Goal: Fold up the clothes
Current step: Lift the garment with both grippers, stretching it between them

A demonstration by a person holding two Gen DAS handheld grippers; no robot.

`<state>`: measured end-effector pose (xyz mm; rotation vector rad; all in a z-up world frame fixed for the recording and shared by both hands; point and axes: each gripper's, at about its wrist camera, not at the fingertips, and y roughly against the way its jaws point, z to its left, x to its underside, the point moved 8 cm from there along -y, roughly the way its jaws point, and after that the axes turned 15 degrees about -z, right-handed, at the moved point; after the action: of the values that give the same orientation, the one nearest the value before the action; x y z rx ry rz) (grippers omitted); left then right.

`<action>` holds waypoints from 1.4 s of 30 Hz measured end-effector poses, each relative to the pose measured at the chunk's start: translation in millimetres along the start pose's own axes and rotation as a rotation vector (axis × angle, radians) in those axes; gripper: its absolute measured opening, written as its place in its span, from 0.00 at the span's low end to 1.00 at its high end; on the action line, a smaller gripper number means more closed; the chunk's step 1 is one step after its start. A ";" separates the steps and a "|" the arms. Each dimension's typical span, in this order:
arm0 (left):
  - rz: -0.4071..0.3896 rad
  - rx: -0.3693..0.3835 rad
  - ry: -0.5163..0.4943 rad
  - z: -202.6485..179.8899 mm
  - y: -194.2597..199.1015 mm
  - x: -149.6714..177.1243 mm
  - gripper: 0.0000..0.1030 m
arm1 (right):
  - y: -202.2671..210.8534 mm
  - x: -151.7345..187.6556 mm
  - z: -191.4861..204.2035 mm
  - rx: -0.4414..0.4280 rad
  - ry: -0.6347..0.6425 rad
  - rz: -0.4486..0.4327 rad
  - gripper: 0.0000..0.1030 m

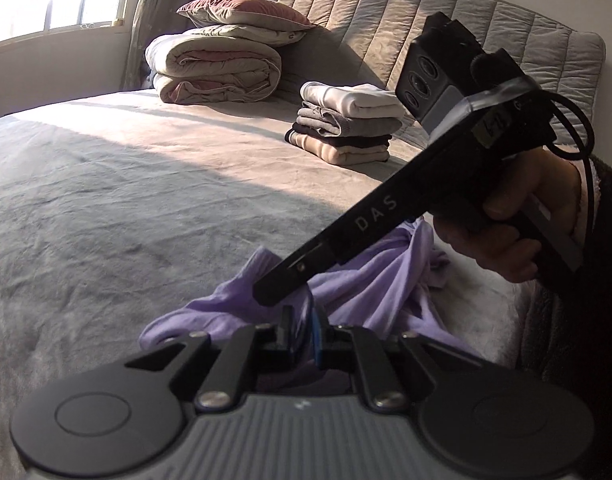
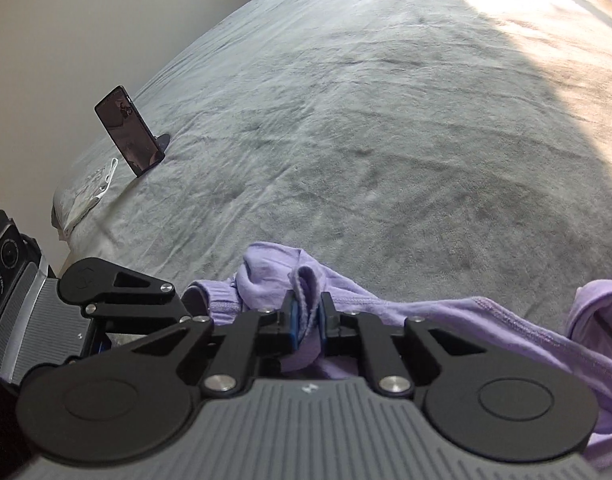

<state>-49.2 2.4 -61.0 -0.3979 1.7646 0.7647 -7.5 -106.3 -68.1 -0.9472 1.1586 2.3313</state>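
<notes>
Grey plush bedding covers the bed, which takes up nearly all of both views and lies half in sun, half in shadow. Against the quilted headboard sits a rolled duvet with pillows on top. Nearer, a stack of folded clothes, white on top with grey, dark and beige beneath, stands squared up, so a good part of the job looks done.

What is left, as far as I can judge, is the lilac garment, bunched and crumpled at the near edge of the bed, not yet spread flat or creased.

Both tools are on it. The right hand-held gripper has its blue pads pressed together on a gathered fold of the lilac cloth. The left hand-held gripper is closed up too, and lilac fabric appears to sit between its pads. A phone stands propped far off near the bed's other edge.
</notes>
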 end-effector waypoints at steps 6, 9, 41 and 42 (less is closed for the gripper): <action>-0.017 -0.094 0.030 25.4 28.1 -3.8 0.55 | 19.2 -23.1 -13.9 0.002 -0.111 -0.116 0.09; 0.012 -0.124 0.076 40.9 33.6 2.9 0.57 | 24.0 -30.5 -20.2 -0.006 -0.163 -0.145 0.09; -0.378 -0.250 0.558 168.3 81.1 -67.6 0.05 | -36.1 -210.6 40.7 -0.019 -0.519 -0.542 0.08; -0.377 -0.283 0.565 176.8 80.7 -66.1 0.05 | -48.2 -213.6 44.1 -0.008 -0.496 -0.543 0.08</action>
<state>50.5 173.0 -5.6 -1.1950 2.0087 0.6654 153.5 -48.4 75.5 -0.5414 0.5979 1.9573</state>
